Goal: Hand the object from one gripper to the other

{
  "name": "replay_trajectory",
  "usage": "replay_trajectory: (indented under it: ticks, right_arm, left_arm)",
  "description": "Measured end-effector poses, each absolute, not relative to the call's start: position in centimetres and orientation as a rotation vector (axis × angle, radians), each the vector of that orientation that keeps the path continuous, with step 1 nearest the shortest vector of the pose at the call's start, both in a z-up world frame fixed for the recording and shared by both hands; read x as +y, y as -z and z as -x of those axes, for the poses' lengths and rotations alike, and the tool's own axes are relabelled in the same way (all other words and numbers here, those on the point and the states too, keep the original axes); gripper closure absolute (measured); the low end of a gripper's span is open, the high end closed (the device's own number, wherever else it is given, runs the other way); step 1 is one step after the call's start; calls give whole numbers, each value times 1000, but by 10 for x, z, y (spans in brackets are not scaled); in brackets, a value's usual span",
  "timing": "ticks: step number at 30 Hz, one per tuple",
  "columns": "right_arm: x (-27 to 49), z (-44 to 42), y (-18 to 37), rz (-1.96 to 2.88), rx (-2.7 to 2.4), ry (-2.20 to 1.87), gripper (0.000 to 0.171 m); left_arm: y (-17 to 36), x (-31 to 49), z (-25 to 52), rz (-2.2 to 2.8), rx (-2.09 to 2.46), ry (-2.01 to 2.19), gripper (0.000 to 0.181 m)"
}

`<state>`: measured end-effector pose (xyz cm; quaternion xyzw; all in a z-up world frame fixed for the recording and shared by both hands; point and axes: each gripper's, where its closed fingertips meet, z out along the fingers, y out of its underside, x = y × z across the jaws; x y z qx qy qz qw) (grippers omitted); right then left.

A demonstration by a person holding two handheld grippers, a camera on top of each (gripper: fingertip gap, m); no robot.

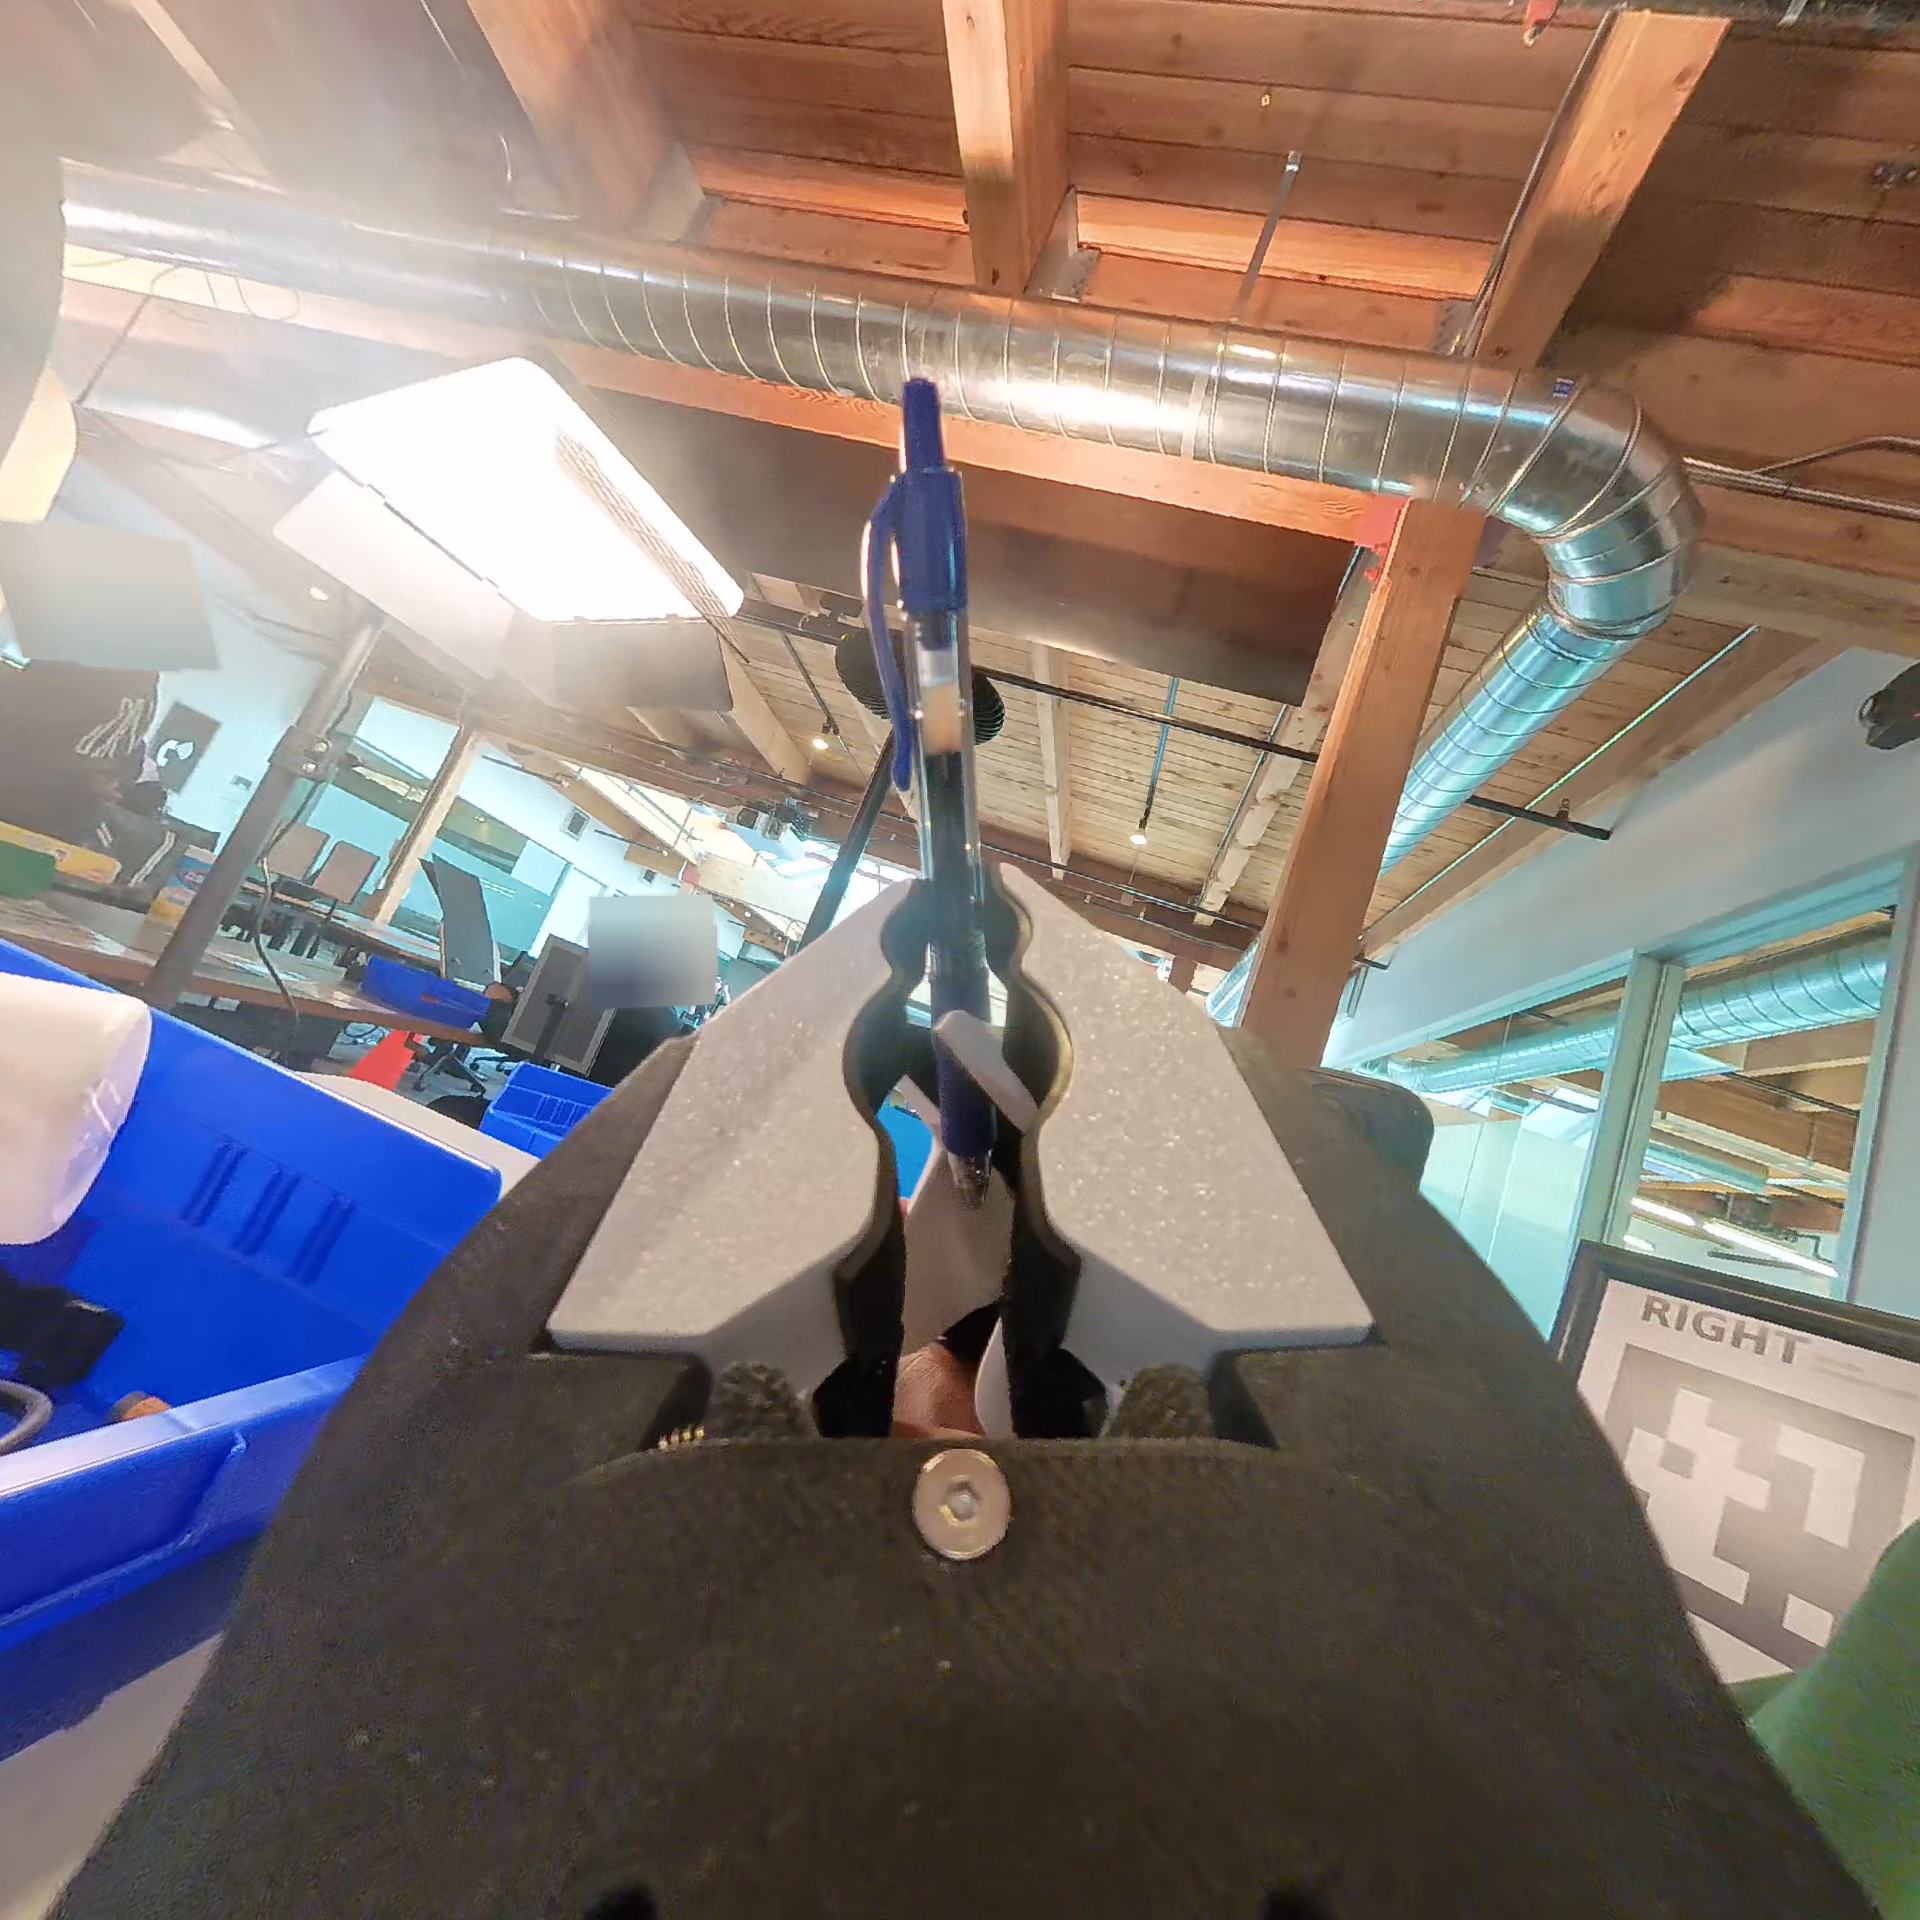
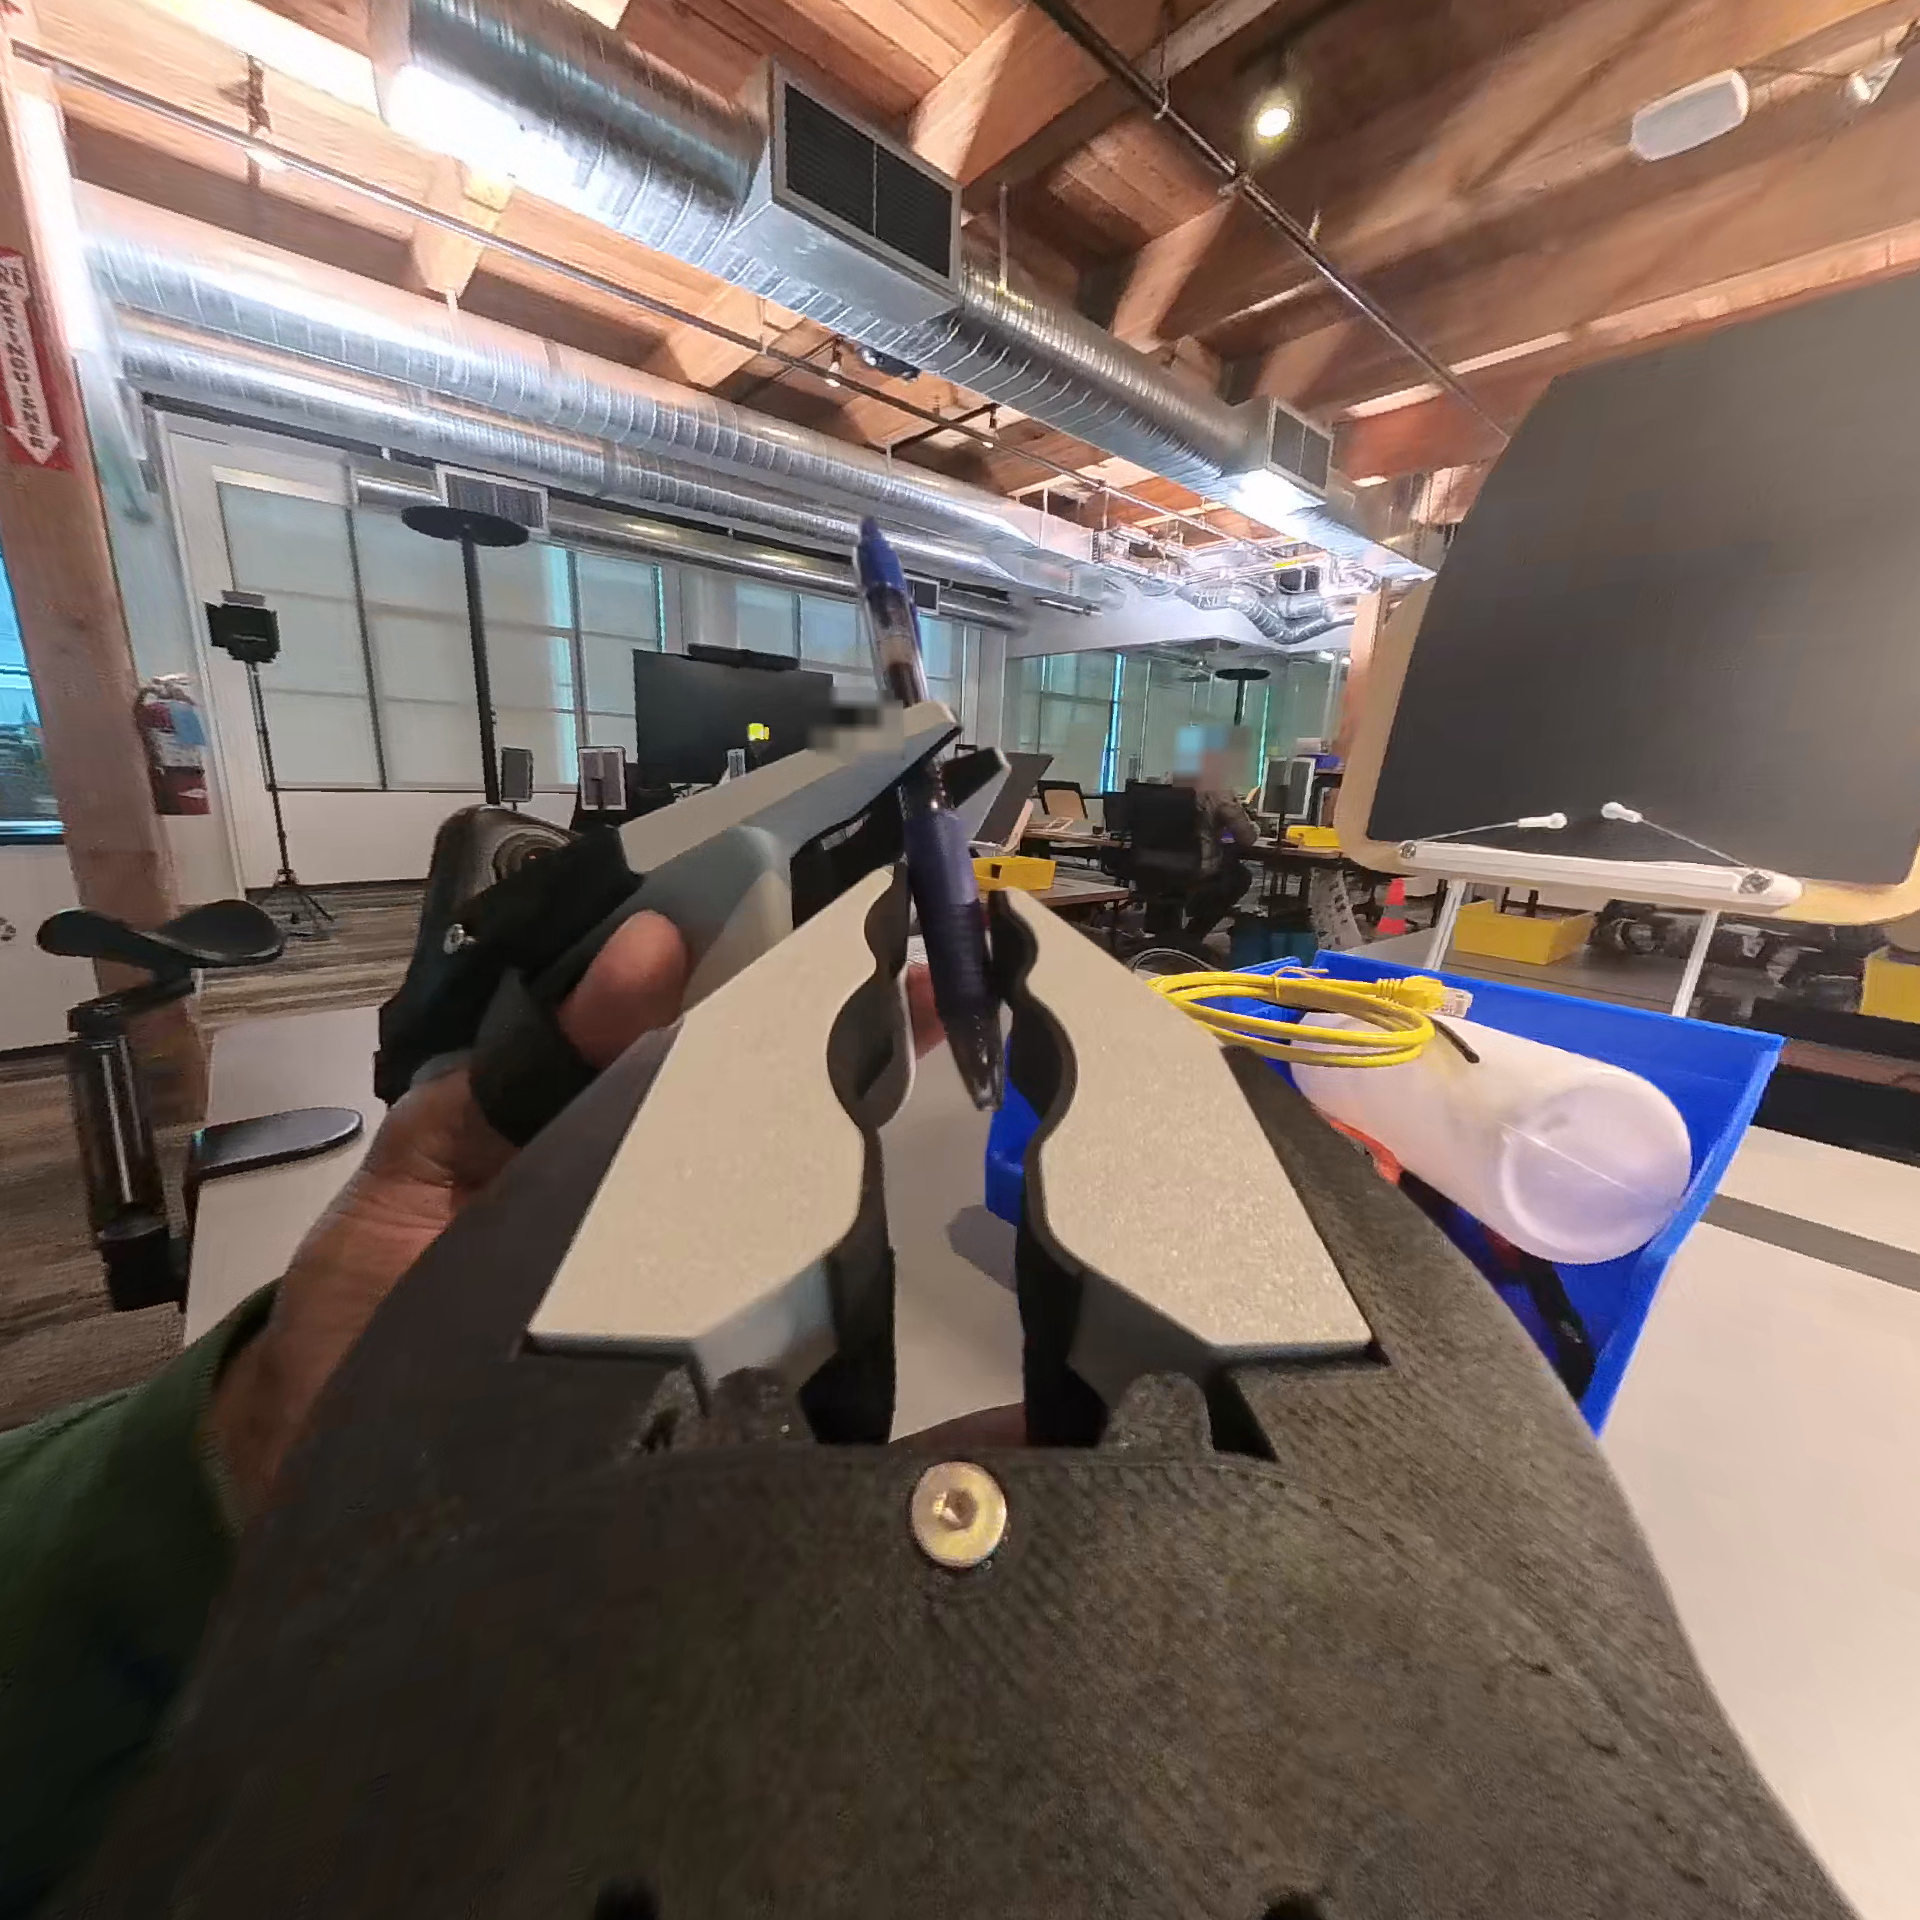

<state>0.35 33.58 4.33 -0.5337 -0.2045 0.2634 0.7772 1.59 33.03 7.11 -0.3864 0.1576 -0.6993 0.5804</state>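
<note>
Closest in the right wrist view, the right gripper (image 2: 945,904) has its two grey fingers (image 2: 727,1122) set a little apart, and the blue grip of a blue retractable pen (image 2: 951,935) stands in the gap between their tips; whether either finger actually touches the pen I cannot tell. Just beyond, the left gripper (image 2: 940,743) comes in from the left, held by a hand (image 2: 499,1101) in a fingerless black glove with a green sleeve (image 2: 94,1538) behind it, and its jaws are clamped on the pen's clear barrel above the grip. In the left wrist view the same pen (image 1: 935,727) runs up out of the left gripper (image 1: 951,925), pinched at the fingertips, its writing tip pointing back toward the camera and its clip and push-button end aimed at the ceiling; the tip of one right gripper finger (image 1: 982,1070) shows through the gap beside the pen's grip. To the right, on the pale table (image 2: 1766,1351), a blue bin (image 2: 1704,1101) holds a white plastic bottle (image 2: 1507,1143) with a coiled yellow cable (image 2: 1309,1023) lying on it. Farther off hang silver air ducts (image 2: 623,436) under wooden beams.
</note>
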Motion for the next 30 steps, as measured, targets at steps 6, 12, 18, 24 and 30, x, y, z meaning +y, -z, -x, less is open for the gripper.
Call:
replay_trajectory:
  ticks: [6,12,18,24,30]
  right_arm:
    - [332,-12,-53,1074,-435,-395,160]
    - [330,-10,-54,1058,-443,-374,157]
    - [330,-14,-56,1075,-388,-577,152]
    - [330,-11,-55,1064,-429,-457,160]
    - [327,-12,-58,1018,-447,-319,159]
  left_arm:
    - [-70,332,-18,912,349,1678,161]
    - [-72,329,-16,896,374,1636,169]
    - [-72,329,-15,890,375,1631,171]
    - [-70,333,-16,909,347,1673,169]
    - [-69,330,-21,921,370,1696,166]
